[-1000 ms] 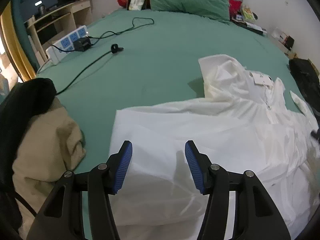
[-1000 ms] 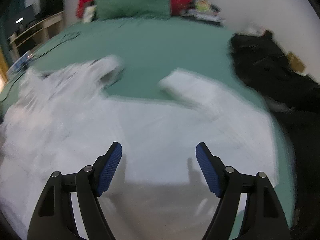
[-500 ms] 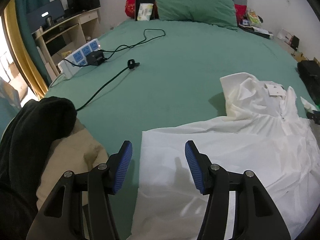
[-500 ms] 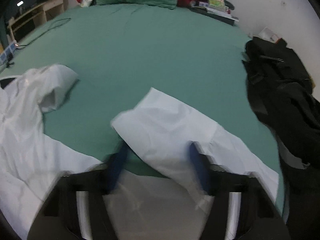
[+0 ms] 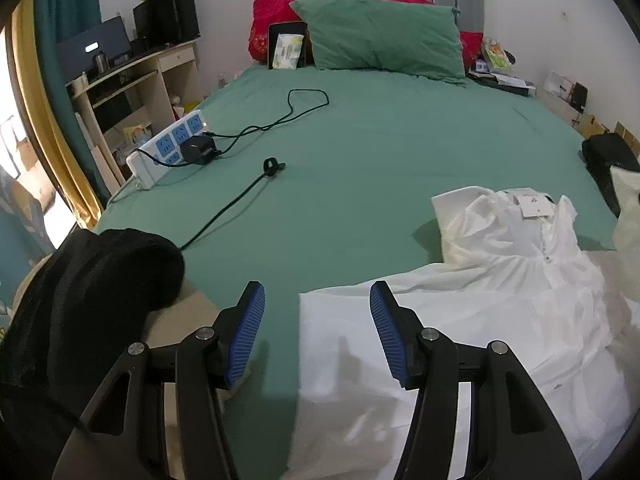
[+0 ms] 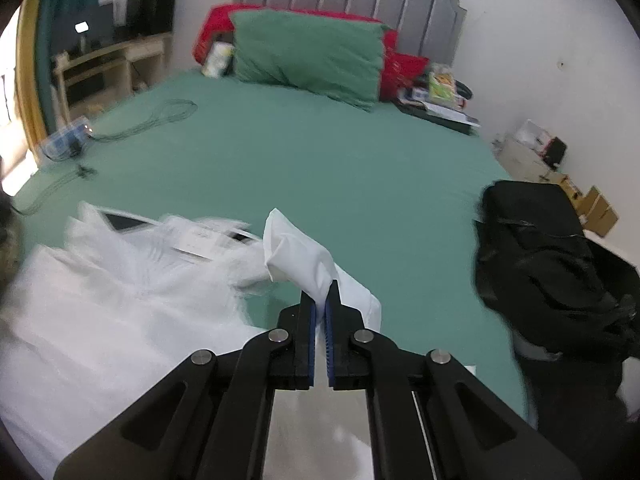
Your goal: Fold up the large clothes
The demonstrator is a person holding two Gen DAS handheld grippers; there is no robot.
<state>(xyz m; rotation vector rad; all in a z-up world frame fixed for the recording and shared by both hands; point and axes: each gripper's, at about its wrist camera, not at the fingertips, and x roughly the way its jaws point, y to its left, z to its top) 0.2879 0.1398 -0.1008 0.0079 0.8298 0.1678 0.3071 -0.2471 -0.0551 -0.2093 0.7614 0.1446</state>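
1. The big white garment lies spread out on the near part of the green bed, mostly on the right side. It is still wrinkly and not folded into a neat shape yet.
2. The right gripper has its jaws squeezed shut on one white sleeve and holds it up off the bed. This looks like the first fold just starting.
3. The left gripper has its jaws open with nothing in them (it hangs over the near left corner of the garment).
4. The collar end with its paper tag lies on the far side.
5. Left to do, I think: bring the sleeves in, fold the body over, and smooth it flat.
6. A black bag sits off to the right.
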